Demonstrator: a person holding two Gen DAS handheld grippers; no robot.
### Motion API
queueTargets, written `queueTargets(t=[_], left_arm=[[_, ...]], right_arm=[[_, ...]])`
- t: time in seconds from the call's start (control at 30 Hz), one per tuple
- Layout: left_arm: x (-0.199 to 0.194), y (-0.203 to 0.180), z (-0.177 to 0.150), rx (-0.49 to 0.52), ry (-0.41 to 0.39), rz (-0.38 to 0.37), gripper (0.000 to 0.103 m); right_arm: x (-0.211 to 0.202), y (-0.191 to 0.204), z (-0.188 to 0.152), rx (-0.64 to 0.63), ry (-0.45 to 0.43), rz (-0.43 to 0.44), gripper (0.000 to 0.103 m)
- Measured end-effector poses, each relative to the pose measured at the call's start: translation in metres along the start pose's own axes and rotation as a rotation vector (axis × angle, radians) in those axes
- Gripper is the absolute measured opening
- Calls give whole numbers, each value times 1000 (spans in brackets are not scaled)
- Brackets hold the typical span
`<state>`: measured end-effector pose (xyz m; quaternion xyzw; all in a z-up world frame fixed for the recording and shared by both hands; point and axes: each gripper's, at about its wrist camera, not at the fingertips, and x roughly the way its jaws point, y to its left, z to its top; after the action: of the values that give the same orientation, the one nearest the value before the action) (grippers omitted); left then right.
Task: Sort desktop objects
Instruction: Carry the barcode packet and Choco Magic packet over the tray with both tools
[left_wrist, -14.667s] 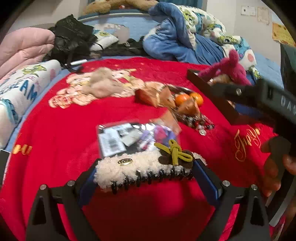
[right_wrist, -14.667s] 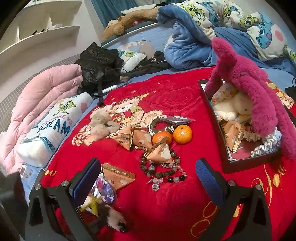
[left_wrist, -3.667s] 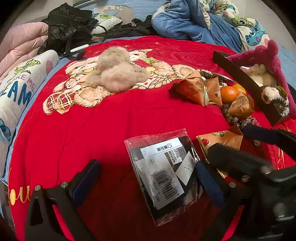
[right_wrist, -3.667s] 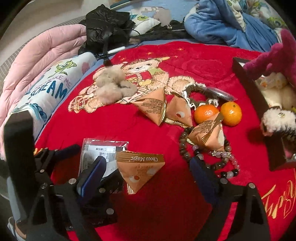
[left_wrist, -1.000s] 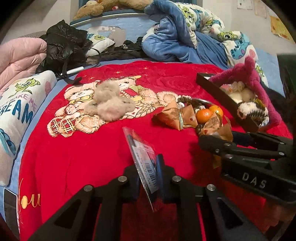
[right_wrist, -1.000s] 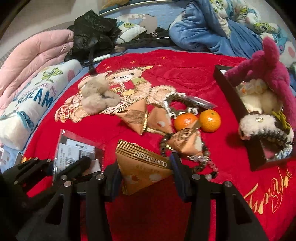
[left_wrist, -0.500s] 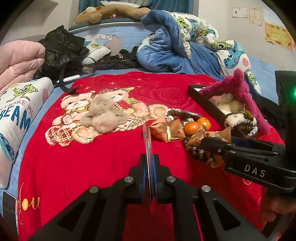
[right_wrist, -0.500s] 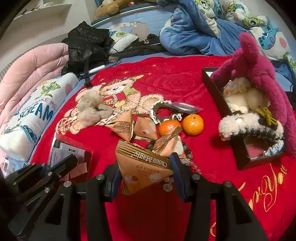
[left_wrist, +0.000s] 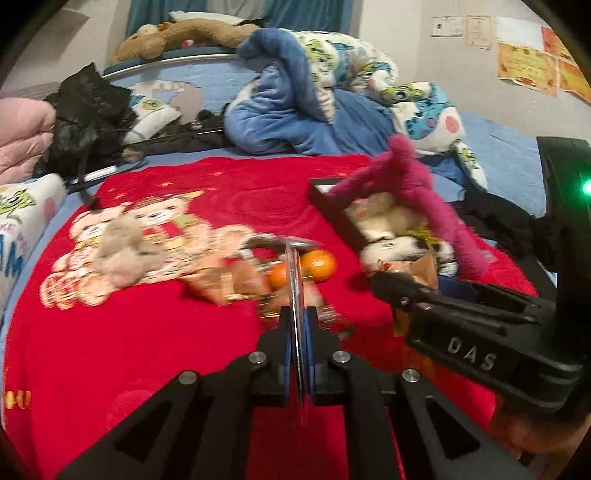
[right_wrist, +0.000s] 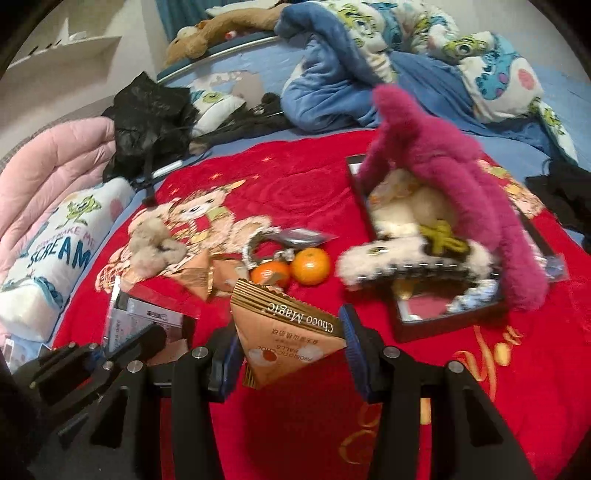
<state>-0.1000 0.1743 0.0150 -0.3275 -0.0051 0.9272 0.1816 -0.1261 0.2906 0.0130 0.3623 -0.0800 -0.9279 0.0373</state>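
Carrying both picks toward the box (right_wrist: 447, 325): left gripper (left_wrist: 296, 343) clamps a flat packet (left_wrist: 294, 291), right gripper (right_wrist: 290, 343) pinches a snack pouch (right_wrist: 284, 332); next, release inside.

Your left gripper (left_wrist: 297, 325) is clamped on a flat clear packet (left_wrist: 294, 291), which stands edge-on and upright between the closed blue pads above the red blanket (left_wrist: 129, 332). Your right gripper (left_wrist: 402, 288) enters from the right and grips a tan snack pouch (left_wrist: 424, 267), held just near of the black tray (left_wrist: 332, 210) with the magenta plush (left_wrist: 424, 192) and a white fuzzy hair clip (left_wrist: 399, 247). Beyond the packet, two oranges (left_wrist: 317, 263) and blurred tan pouches (left_wrist: 229, 284) lie at centre, with a beige plush (left_wrist: 123, 251) to the far left.
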Motion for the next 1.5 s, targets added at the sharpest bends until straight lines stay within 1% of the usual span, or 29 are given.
queueTargets(t=[0.1, 0.17, 0.27, 0.33, 0.4, 0.47, 0.57, 0.63, 0.7, 0.77, 0.9, 1.07, 1.33, 1.5], left_arm=[[5, -34, 4, 23, -5, -40, 6], [5, -57, 6, 46, -12, -61, 6], [6, -88, 6, 71, -26, -114, 6], [7, -100, 4, 74, -35, -139, 6], [13, -113, 1, 74, -17, -165, 6], [17, -124, -3, 99, -9, -167, 6], [18, -136, -5, 117, -6, -184, 6], [18, -139, -5, 119, -6, -200, 6], [19, -139, -5, 126, -10, -196, 6], [20, -136, -5, 118, -7, -197, 6], [22, -129, -4, 100, 0, -194, 6], [24, -124, -3, 100, 0, -197, 6], [34, -126, 4, 121, 5, -199, 6], [44, -129, 14, 132, 2, -199, 6]], right_arm=[[-14, -20, 0, 16, -21, -22, 47], [-27, -38, 0, 40, -47, -46, 47], [-46, -71, 0, 96, -85, -96, 47], [-60, -99, -1, 148, -101, -117, 47], [-73, -121, -4, 181, -120, -144, 47], [-83, -143, -9, 222, -127, -175, 47], [-98, -170, -16, 299, -143, -168, 47], [-105, -173, -17, 301, -152, -176, 47], [-109, -171, -18, 252, -167, -185, 47], [-106, -173, -19, 255, -152, -191, 47], [-97, -169, -17, 231, -132, -177, 47], [-94, -162, -15, 204, -153, -132, 47], [-83, -159, -13, 185, -126, -107, 47], [-75, -162, -11, 199, -116, -83, 47]])
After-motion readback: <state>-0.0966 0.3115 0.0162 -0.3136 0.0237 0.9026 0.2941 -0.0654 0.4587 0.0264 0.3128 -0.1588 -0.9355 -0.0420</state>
